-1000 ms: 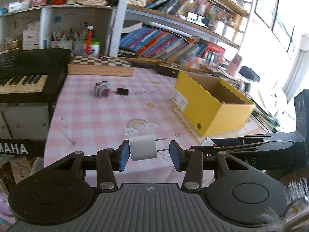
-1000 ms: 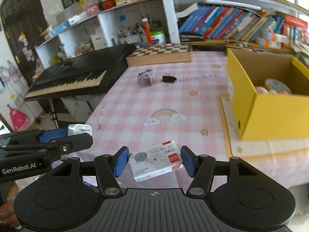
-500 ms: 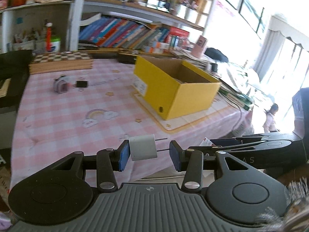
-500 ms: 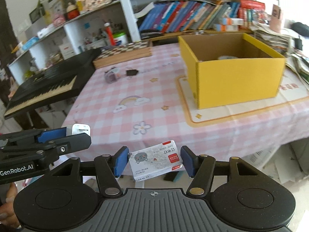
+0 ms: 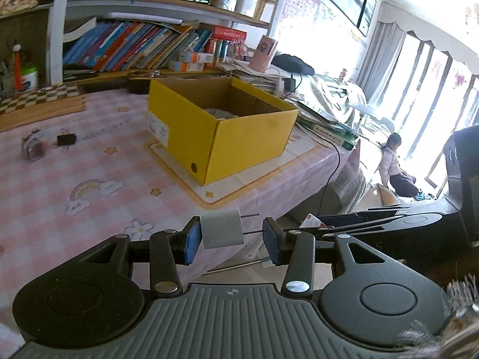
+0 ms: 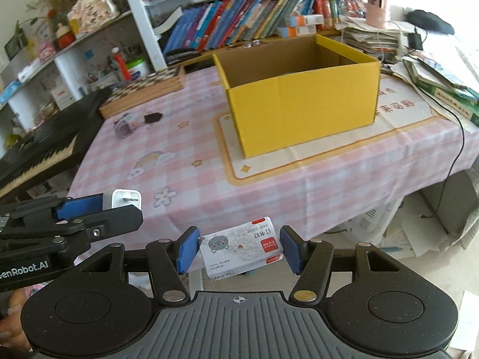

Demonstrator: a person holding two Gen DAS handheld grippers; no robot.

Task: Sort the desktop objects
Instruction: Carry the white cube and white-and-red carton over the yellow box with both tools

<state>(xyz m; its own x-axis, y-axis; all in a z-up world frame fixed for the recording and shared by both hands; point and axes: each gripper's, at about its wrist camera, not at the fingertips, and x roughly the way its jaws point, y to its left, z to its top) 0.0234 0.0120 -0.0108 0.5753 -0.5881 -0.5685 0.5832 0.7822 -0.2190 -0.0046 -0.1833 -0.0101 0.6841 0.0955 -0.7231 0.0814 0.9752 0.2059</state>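
Left gripper (image 5: 232,237): clenched on a white charger plug (image 5: 221,232); body against the left pad, its 2 prongs reaching across to the right pad, long axis running pad to pad.
Right gripper (image 6: 239,246): grasping a small staple box (image 6: 241,246) by its short ends, long axis pad to pad, printed face up and slightly tilted.
Position: both grippers hang off the near table edge, side by side, each in the other's view.
Tablecloth (image 6: 191,137): pink check, bare and open between the near edge and the box.
Yellow cardboard box (image 6: 299,98): open top, on a cream mat, towards the right; something pale inside, unclear.
Left of box: binder clip (image 5: 66,140) beside a small purple item (image 5: 33,148), well apart from the box.
Far edge: chessboard (image 6: 143,91), then bookshelves.
Left edge: keyboard (image 6: 39,149).
Right edge: stacked papers, a dangling black cable (image 5: 332,164).
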